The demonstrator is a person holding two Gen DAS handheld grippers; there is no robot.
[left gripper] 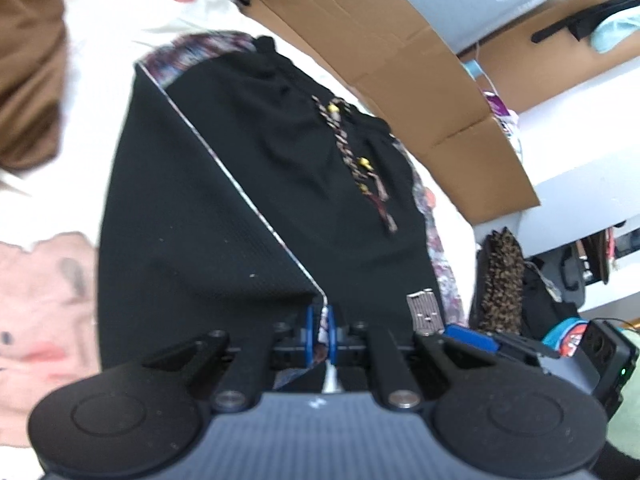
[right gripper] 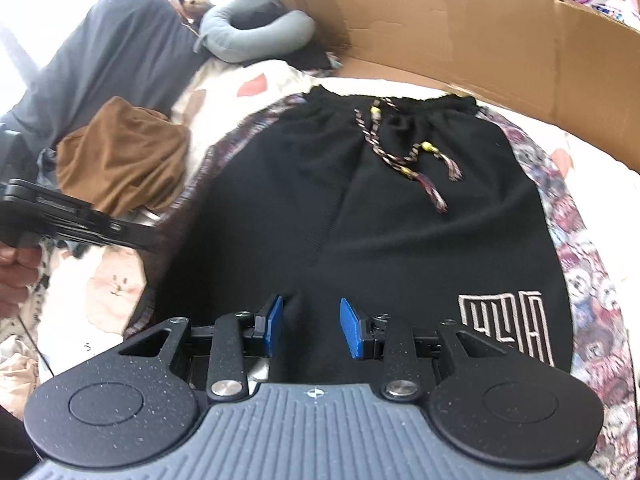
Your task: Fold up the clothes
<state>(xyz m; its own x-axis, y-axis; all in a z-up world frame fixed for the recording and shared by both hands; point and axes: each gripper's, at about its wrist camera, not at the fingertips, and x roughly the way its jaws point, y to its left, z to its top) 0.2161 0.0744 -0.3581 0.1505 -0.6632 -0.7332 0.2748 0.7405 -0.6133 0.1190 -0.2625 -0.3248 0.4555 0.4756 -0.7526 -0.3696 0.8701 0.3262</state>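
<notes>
Black shorts [right gripper: 400, 216] with patterned side panels, a braided drawstring [right gripper: 404, 152] and a white logo [right gripper: 508, 324] lie flat on the bed, waistband far. My left gripper [left gripper: 320, 332] is shut on the shorts' [left gripper: 224, 208] hem edge, lifting one leg so its patterned seam runs diagonally. It also shows at the left edge of the right wrist view [right gripper: 72, 220], held by a hand. My right gripper [right gripper: 310, 330] is open, its blue pads either side of the black fabric near the crotch hem.
A brown garment [right gripper: 120, 160] lies crumpled at the left. A grey pillow [right gripper: 100, 64] and neck pillow [right gripper: 256, 32] sit at the back left. Cardboard [right gripper: 480, 32] walls the far and right side. The bedsheet [right gripper: 116, 284] is white with cartoon prints.
</notes>
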